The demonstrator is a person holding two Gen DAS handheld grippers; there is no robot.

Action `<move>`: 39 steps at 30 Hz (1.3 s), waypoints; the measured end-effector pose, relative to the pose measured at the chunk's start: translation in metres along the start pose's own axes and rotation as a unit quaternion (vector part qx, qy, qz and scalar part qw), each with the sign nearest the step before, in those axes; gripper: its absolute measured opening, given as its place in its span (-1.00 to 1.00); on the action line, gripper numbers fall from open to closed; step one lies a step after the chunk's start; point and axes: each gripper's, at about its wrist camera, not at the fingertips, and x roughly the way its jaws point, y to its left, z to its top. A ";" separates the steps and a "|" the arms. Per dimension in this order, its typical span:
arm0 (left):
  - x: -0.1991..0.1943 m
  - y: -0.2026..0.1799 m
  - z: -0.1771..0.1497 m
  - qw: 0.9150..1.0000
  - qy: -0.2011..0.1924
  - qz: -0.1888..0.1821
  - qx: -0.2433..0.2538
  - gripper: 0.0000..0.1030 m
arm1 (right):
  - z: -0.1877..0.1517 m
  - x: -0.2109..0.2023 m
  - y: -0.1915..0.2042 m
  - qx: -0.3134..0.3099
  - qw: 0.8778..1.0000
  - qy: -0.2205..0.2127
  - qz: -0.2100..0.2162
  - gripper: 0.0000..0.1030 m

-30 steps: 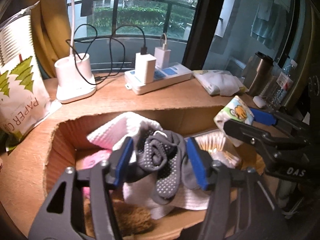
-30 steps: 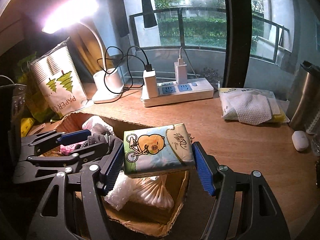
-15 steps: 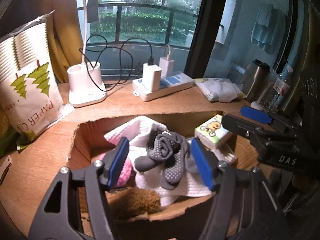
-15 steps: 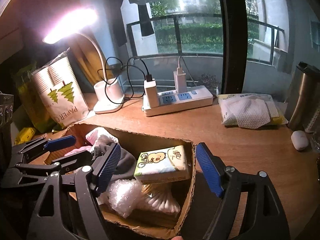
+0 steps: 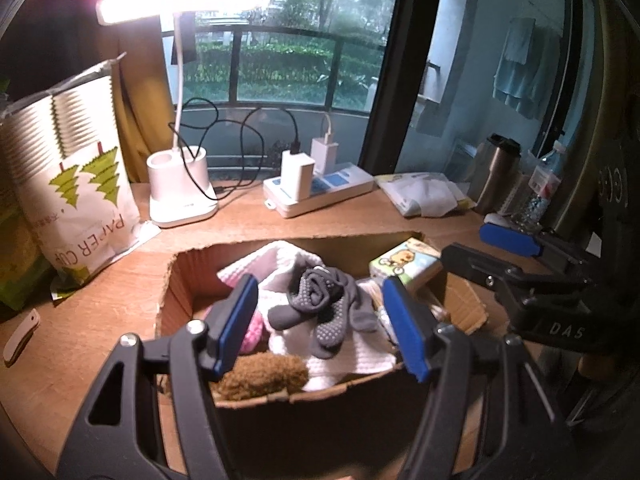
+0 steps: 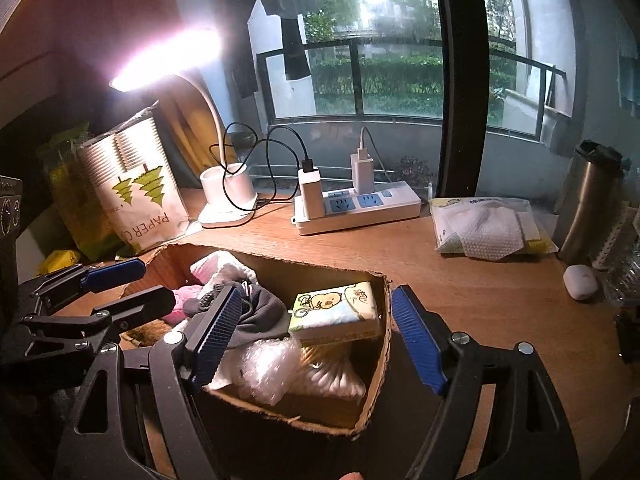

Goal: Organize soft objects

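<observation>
An open cardboard box (image 5: 188, 276) (image 6: 376, 364) sits on the wooden desk. In it lie grey grip socks (image 5: 320, 304) (image 6: 256, 312) on a white cloth (image 5: 360, 356), a pink soft item (image 5: 252, 330), a brown furry item (image 5: 260, 374), a tissue pack with a cartoon print (image 5: 406, 264) (image 6: 336, 312), bubble wrap (image 6: 260, 372) and cotton swabs (image 6: 332, 380). My left gripper (image 5: 324, 328) is open and empty above the box's near side. My right gripper (image 6: 316, 340) is open and empty above the box's right end, over the tissue pack.
Behind the box stand a lit desk lamp (image 5: 180, 196), a power strip with chargers (image 5: 320, 192), a paper cup bag (image 5: 68, 200), a wipes pack (image 5: 424, 196) and a steel flask (image 5: 496, 172). A white earbud case (image 6: 580, 280) lies at the right.
The right gripper opened and let the tissue pack drop into the box, then drew back. The left gripper let go of the grey socks and pulled back and up.
</observation>
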 end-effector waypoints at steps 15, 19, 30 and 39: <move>-0.039 -0.012 -0.019 1.000 -0.017 -0.007 0.003 0.31 | -0.019 -0.039 0.013 -0.004 1.000 -0.008 -0.012 0.56; -0.049 -0.013 -0.025 1.000 -0.021 -0.009 0.004 0.32 | -0.025 -0.050 0.017 -0.005 1.000 -0.012 -0.016 0.56; -0.079 -0.020 -0.039 0.999 -0.037 -0.015 0.007 0.37 | -0.040 -0.080 0.032 -0.010 0.999 -0.025 -0.023 0.56; -0.113 -0.027 -0.047 0.998 -0.063 -0.016 0.014 0.46 | -0.047 -0.110 0.047 -0.021 0.998 -0.043 -0.030 0.56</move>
